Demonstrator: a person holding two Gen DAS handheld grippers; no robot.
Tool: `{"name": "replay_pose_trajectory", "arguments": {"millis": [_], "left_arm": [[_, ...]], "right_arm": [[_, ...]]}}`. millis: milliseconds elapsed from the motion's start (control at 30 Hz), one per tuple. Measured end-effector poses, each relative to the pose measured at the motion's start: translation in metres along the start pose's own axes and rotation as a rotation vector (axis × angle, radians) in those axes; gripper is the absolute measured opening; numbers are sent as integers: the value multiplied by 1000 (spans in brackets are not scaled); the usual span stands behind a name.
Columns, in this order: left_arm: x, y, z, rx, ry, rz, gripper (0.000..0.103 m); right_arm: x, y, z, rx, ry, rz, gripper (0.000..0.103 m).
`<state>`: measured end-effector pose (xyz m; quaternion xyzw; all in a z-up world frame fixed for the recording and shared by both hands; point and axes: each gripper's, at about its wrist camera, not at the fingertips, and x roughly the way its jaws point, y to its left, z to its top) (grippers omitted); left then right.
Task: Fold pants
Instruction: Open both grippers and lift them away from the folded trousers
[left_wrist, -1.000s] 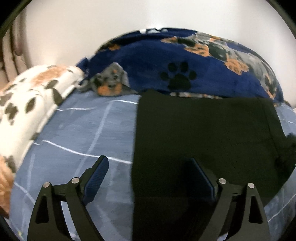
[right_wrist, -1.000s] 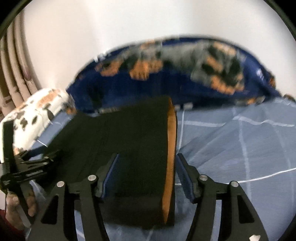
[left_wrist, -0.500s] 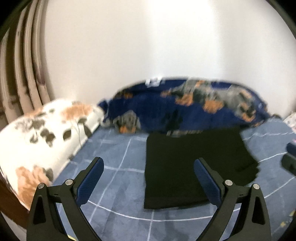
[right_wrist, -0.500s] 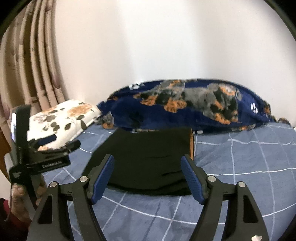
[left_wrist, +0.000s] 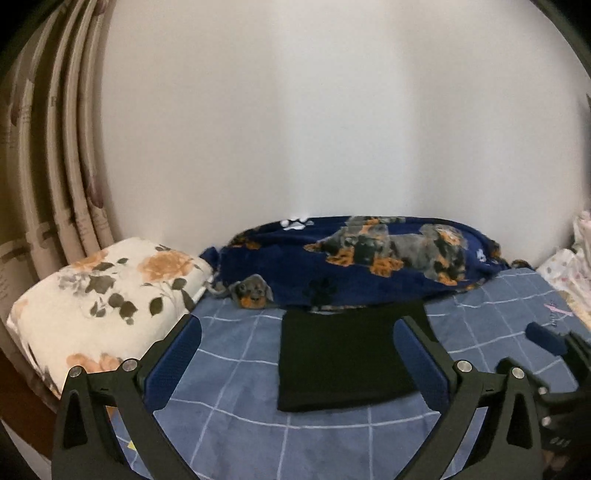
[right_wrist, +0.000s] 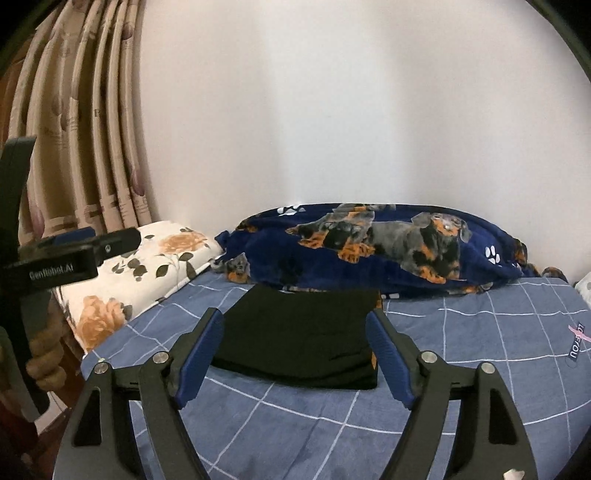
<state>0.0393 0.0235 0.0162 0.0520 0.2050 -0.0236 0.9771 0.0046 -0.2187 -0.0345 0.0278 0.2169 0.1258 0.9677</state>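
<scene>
Beyond the opening right gripper (right_wrist: 295, 334), folded pants (right_wrist: 301, 332) lie untouched.

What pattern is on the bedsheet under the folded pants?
Blue bedsheet with a thin white grid; clearest in the right wrist view.

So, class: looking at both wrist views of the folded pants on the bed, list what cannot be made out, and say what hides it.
- Folded pants: right edge hidden in the left wrist view by the left tool's finger.
- Pants' far edge: black against the dog-print blanket, not separable in either view.
- Orange strip at the pants' right edge: too small to identify.
- Right tool: jaws opening, nothing between them; its base is cut off by the frame's bottom.
</scene>
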Motion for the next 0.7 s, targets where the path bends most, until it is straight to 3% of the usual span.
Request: {"name": "replay_pose_trajectory", "arguments": {"millis": [200, 300, 400, 533, 700], "left_arm": [[-29, -24, -5, 4, -10, -10, 103], [-34, -32, -9, 10, 6, -21, 103], [-32, -39, -16, 27, 25, 19, 103], [-38, -38, -26, 1, -17, 39, 103], [-42, -42, -32, 4, -14, 36, 103]], "right_arm": [[-7, 15, 9, -19, -10, 7, 79], [27, 36, 14, -21, -2, 10, 79], [48, 54, 13, -26, 11, 1, 80], [53, 63, 11, -38, 33, -30, 80], [58, 68, 14, -35, 82, -114, 81]]}}
